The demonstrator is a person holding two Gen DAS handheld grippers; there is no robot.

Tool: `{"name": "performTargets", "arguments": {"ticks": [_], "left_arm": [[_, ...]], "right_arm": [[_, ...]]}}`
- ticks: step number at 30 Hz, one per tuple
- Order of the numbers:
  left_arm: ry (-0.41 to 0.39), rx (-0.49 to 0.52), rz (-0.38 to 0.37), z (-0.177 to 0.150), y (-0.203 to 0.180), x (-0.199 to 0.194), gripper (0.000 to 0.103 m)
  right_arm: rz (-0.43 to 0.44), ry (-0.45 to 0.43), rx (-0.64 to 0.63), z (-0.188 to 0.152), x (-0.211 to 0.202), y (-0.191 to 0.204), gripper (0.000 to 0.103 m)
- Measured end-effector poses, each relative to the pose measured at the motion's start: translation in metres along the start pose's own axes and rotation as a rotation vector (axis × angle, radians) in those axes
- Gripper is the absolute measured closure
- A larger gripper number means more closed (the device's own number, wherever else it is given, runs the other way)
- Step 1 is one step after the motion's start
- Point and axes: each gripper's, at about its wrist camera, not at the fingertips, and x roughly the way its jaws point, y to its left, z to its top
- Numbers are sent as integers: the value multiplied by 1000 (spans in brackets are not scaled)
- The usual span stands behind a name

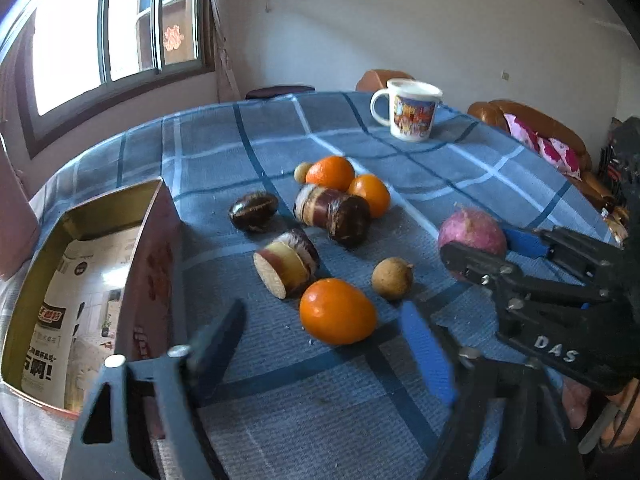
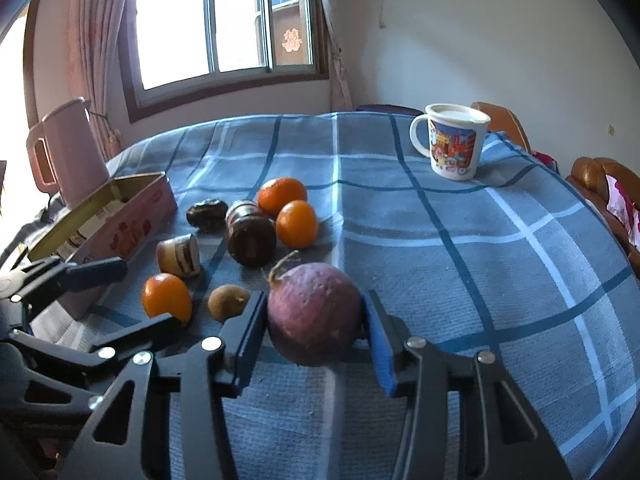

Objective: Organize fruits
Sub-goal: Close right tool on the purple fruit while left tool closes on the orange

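Note:
A round purple fruit (image 2: 314,312) with a dry stem sits between the blue pads of my right gripper (image 2: 316,322), and both pads press its sides; it also shows in the left wrist view as the purple fruit (image 1: 472,226) in the right gripper (image 1: 488,250). My left gripper (image 1: 324,320) stands open around the near orange (image 1: 338,311), with gaps on both sides. In the right wrist view the left gripper (image 2: 134,294) flanks that orange (image 2: 166,296). Two more oranges (image 1: 332,172), cut dark cane pieces (image 1: 332,210), a dark fruit (image 1: 253,211) and a small brown fruit (image 1: 392,278) lie on the checked cloth.
An open pink tin box (image 1: 150,248) lined with printed paper stands at the left; a pink jug (image 2: 72,148) is behind it. A printed mug (image 1: 412,110) stands at the far side of the table. A brown sofa (image 1: 532,120) lies beyond the right edge.

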Motion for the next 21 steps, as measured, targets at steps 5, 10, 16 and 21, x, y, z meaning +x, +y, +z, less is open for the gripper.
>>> {"name": "performTargets", "arguments": {"ticks": [5,10,16,21], "left_arm": [[28,10,-19,-1,-3,6,54],[19,12,-39,-2,-3,4,59],[-32,12,-35,-3,-2,-6,59],[-79,0,-34,-4,0,-14,59]], "right_arm": [[2,-2,-1,1,0,1,53],[0,-13,-7,1,-1,2,53],[5,-49,-10,-1,-7,3,53],[4,-79,-22,-2,-12,6,53]]}}
